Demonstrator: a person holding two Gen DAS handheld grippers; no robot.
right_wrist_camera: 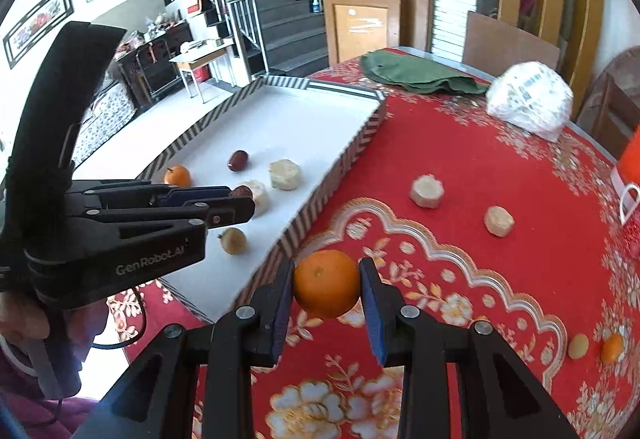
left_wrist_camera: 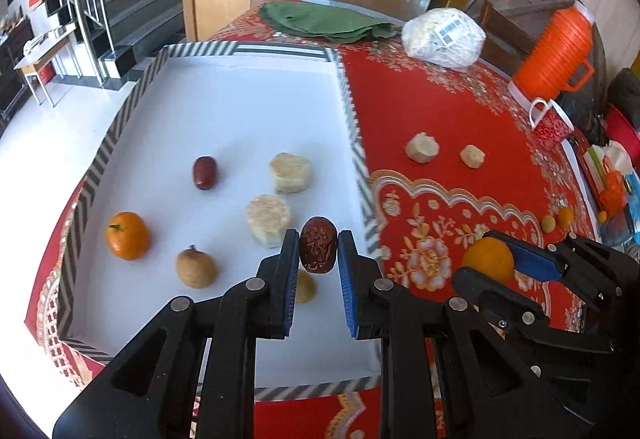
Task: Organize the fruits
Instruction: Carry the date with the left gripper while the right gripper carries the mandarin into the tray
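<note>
Over the tray's near right corner, two claws each carry a fruit.
The left claw (left_wrist_camera: 319, 253) is clamped on a wrinkled date (left_wrist_camera: 318, 249) held above the white tray (left_wrist_camera: 256, 51); the right claw (right_wrist_camera: 326, 289) is clamped on an orange (right_wrist_camera: 327, 283) held above the red worktop (right_wrist_camera: 480, 143), just beside the tray's striped wall. In the tray I count six loose pieces: one small orange (left_wrist_camera: 127, 235), one smooth date (left_wrist_camera: 205, 172), one longan (left_wrist_camera: 196, 267), two pale chunks (left_wrist_camera: 289, 172) and a pale piece (left_wrist_camera: 305, 286) half hidden behind the left claw. On the worktop lie two more pale chunks (left_wrist_camera: 422, 147), well apart from the tray, and near the far right edge two small fruits (right_wrist_camera: 579, 345), one yellowish, one orange.
</note>
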